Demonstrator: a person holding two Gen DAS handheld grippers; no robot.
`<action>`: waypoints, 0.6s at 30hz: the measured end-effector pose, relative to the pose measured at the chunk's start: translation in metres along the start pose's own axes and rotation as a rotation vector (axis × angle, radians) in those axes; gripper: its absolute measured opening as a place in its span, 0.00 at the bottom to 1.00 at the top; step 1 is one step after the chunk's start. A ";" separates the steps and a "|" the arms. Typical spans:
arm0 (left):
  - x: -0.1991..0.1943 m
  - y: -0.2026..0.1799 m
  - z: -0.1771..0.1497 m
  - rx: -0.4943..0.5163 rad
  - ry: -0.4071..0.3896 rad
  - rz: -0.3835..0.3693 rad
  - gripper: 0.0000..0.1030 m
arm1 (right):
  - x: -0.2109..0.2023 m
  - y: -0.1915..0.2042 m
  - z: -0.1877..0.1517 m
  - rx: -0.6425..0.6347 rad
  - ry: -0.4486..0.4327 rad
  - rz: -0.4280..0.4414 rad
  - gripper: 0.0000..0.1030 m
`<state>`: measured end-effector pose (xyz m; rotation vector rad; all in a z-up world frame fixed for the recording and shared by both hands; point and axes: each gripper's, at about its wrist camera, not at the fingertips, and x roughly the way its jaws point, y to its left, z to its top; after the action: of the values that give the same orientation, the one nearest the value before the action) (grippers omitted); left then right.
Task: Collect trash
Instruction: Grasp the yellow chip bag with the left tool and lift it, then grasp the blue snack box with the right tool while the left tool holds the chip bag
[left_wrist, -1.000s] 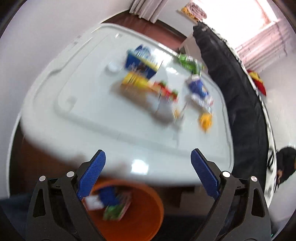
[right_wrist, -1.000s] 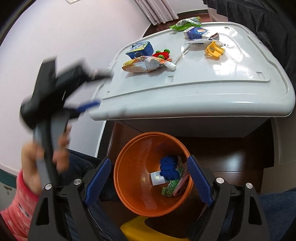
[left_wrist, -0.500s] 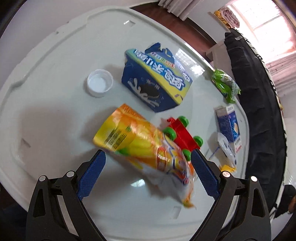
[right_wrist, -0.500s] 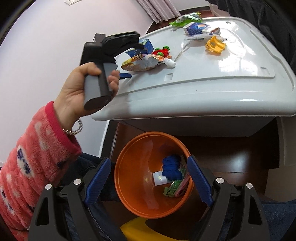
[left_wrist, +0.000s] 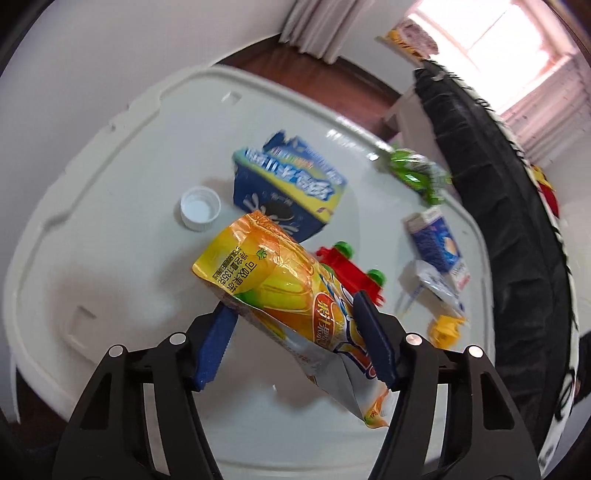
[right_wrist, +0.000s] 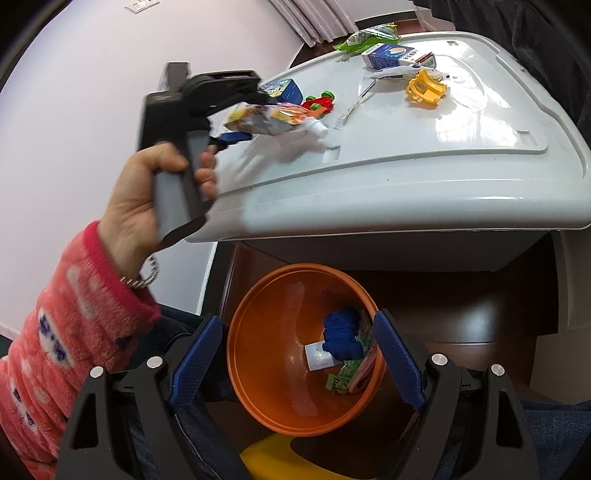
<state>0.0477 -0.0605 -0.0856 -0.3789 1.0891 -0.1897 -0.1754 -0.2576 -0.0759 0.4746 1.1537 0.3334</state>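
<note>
Step in hand: grabbing the next bit of trash. The left tongs (left_wrist: 295, 332) sit around the orange juice pouch (left_wrist: 280, 295), which lies on the white desk (left_wrist: 110, 229) just beside the red toy w/ green wheels (left_wrist: 351, 273) and near the blue snack box (left_wrist: 291, 188). The jaws have just been closing, pouch between them; both blue pads look to be against its crinkled sides, so I'd call it a pinch, tho prob not yet firm. From the right wrist view the pouch's front end seems raised a bit off the desk, spout pointing toward the desk's near edge. The right tongs (right_wrist: 295, 365) hang spread & empty over the orange bin (right_wrist: 258, 369), which is on the floor below the desk edge w/ some trash already in it. Next: finish the squeeze, lift clear w/o dragging the toy or the white bottle cap (left_wrist: 200, 208), carry back over the edge, let go above the bin. Vs half a sec ago: left tongs were wide w/ the pouch flat ahead of them; now closer in and narrowed on it. Right side unchanged.
</note>
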 end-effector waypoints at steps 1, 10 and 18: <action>-0.008 0.000 -0.001 0.016 -0.008 -0.008 0.61 | 0.000 0.001 0.000 -0.002 -0.001 -0.004 0.80; -0.094 -0.003 -0.011 0.201 -0.095 0.061 0.61 | -0.003 0.014 0.008 -0.032 -0.001 -0.047 0.80; -0.131 0.042 -0.005 0.238 -0.172 0.152 0.61 | -0.012 0.052 0.104 -0.168 -0.122 -0.019 0.83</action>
<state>-0.0177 0.0211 0.0039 -0.0962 0.9096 -0.1473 -0.0844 -0.2380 -0.0057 0.3314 1.0019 0.3767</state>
